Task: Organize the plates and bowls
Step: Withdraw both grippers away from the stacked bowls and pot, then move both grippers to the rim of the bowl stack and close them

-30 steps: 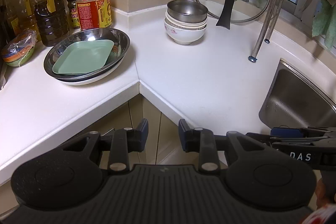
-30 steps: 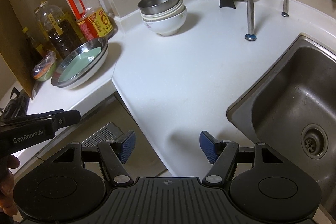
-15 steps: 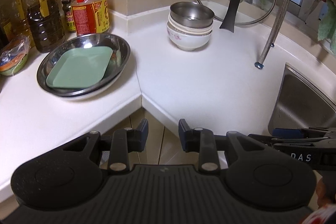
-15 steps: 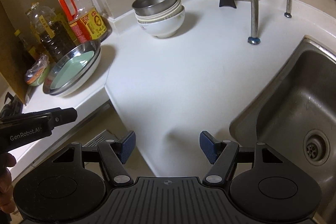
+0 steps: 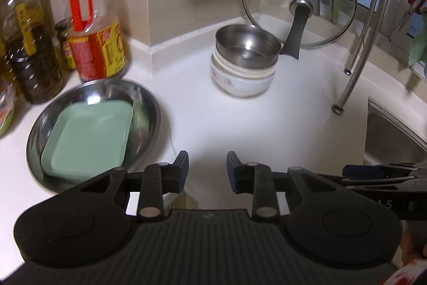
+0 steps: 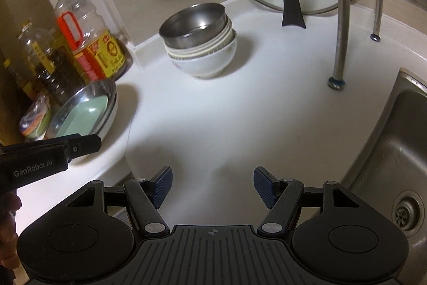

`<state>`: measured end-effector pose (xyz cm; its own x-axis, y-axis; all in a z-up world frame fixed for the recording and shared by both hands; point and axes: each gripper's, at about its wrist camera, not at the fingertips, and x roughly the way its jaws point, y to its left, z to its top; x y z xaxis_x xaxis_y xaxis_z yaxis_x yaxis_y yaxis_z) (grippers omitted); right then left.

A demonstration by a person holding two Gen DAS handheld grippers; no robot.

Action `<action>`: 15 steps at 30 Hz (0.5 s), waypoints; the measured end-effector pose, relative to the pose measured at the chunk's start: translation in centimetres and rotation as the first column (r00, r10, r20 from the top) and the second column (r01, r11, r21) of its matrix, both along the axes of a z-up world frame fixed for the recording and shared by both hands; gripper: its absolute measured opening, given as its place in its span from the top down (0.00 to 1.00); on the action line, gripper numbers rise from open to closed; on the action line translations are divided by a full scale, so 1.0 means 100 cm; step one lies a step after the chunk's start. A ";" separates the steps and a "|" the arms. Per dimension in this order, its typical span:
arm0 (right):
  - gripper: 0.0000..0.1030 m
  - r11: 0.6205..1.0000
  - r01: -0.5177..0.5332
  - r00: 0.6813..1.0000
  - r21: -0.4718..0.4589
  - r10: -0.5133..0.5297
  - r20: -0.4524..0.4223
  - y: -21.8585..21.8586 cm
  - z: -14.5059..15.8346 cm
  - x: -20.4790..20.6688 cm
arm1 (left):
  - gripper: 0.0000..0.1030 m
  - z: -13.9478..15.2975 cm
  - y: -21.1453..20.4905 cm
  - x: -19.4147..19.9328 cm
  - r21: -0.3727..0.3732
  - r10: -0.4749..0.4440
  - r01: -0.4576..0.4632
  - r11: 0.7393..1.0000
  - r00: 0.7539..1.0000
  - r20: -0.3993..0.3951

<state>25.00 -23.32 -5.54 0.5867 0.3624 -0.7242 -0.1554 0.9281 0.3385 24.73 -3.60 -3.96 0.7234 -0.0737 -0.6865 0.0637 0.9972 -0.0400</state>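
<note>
A stack of white bowls (image 5: 241, 79) with a steel bowl (image 5: 246, 48) on top stands at the counter's back corner; it also shows in the right wrist view (image 6: 202, 55). A green square plate (image 5: 88, 135) lies in a steel dish (image 5: 149, 108) on the left; the dish also shows in the right wrist view (image 6: 98, 90). My left gripper (image 5: 206, 168) is open and empty over the counter edge, just right of the steel dish. My right gripper (image 6: 212, 184) is open and empty, above the bare counter in front of the bowls.
Oil and sauce bottles (image 5: 90, 34) stand by the wall behind the dish. A glass pot lid (image 5: 299, 7) leans behind the bowls. Rack legs (image 6: 339, 44) stand on the right. A steel sink (image 6: 400, 151) lies at the right edge.
Both grippers have moved forward toward the counter; the dishes and bowls appear larger and nearer. Both stay open and empty.
</note>
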 end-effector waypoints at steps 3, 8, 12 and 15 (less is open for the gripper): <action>0.34 0.999 0.030 0.999 0.020 -0.030 0.017 0.001 0.002 0.014 | 0.73 0.005 0.004 0.019 0.008 -0.017 0.017 1.000 1.000 0.023; 0.35 0.994 0.102 0.990 0.047 -0.106 0.088 -0.006 0.010 0.042 | 0.74 0.013 0.014 0.056 0.007 -0.028 0.027 1.000 0.997 0.070; 0.54 0.985 0.152 0.978 0.082 -0.162 0.135 -0.011 0.015 0.070 | 0.74 0.020 0.015 0.087 0.004 -0.055 0.055 0.999 0.993 0.105; 0.64 0.979 0.171 0.966 0.110 -0.188 0.178 -0.014 0.018 0.088 | 0.78 0.023 0.012 0.108 -0.003 -0.079 0.080 0.997 0.989 0.125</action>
<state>33.80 -24.77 -3.74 0.7696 0.2994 -0.5640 -0.0575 0.9122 0.4058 35.55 -2.36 -1.63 0.7947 -0.1392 -0.5908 0.1476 0.9885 -0.0342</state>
